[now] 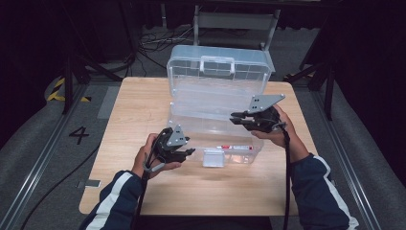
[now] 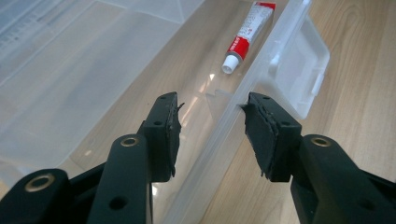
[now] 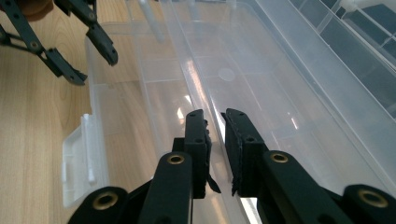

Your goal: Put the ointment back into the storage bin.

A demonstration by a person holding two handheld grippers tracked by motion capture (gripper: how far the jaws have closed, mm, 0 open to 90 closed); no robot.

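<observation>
A clear plastic toolbox (image 1: 210, 125) stands open on the wooden table (image 1: 139, 110), its lid (image 1: 218, 67) tipped up at the back. A clear inner tray (image 3: 261, 74) lies across the box. A red and white tube (image 2: 246, 35) rests on the box floor by the front wall. My left gripper (image 2: 212, 109) is open, one jaw on each side of the front wall (image 2: 224, 135), and it also shows at the box's front left corner (image 1: 191, 152). My right gripper (image 3: 215, 116) is shut on the tray's thin rim at the right end of the box (image 1: 233, 118).
The box's white latch flap (image 1: 213, 158) hangs out over the table at the front. Bare table lies left and in front of the box. Beyond the far edge are cables (image 1: 158, 40) and a metal frame (image 1: 234, 21) on the floor.
</observation>
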